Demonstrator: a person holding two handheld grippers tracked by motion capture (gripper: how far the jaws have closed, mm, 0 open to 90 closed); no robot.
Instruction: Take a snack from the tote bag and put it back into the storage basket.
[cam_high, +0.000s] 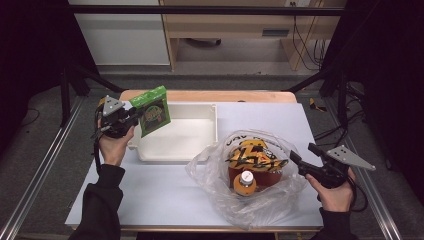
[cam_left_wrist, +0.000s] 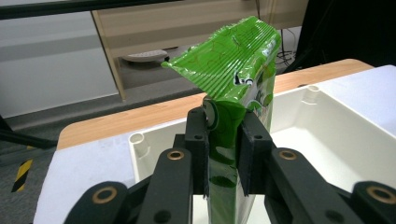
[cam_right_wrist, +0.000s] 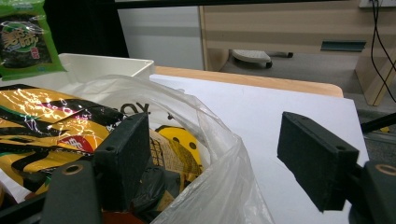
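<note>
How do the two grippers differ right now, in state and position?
The left gripper is shut on the green snack packet, held over the white bin; the right gripper is open and holds nothing, at the rim of the plastic bag. Both are hand-held above the table.

A green snack packet (cam_high: 153, 110) hung upright at the upper left of the high view, above the left end of a white bin (cam_high: 185, 135), its crinkled top seal (cam_left_wrist: 233, 51) folded over. Lower right of centre lay a clear plastic bag (cam_high: 245, 175), open at the top, holding a yellow-and-black packet (cam_high: 252, 155) and an orange bottle with a white cap (cam_high: 246, 181).
</note>
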